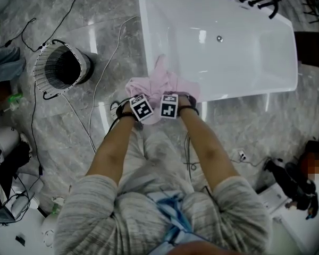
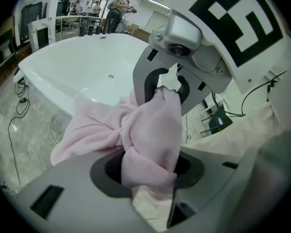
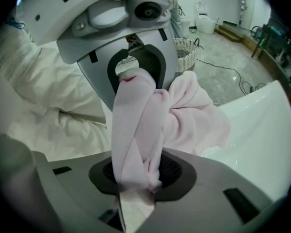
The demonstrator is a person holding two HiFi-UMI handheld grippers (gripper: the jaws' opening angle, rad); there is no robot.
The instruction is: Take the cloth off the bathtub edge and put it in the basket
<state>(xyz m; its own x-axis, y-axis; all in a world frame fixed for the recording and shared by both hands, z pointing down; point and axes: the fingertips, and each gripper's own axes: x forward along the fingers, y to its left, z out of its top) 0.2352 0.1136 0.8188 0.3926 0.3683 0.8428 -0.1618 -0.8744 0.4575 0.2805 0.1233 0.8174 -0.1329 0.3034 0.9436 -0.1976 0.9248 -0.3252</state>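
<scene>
As left tongs [image 2: 150,173] and right tongs [image 3: 136,178] clamp cloth [image 1: 160,79] — cubes [image 1: 142,107] hide tips overhead.

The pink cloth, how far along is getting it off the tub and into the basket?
Done: the left hand-held gripper and right hand-held gripper each clamp a fold of the pink cloth. In hand: the cloth lies bunched on the bathtub rim, not yet lifted. Left: raise it, carry it to the basket on the floor left of the tub, release it there.

My cloth [image 1: 165,81] is pale pink, the bathtub [image 1: 244,62] white, the basket [image 1: 40,70] at ten o'clock white with a black inside, the floor [image 1: 255,129] grey-veined.
</scene>
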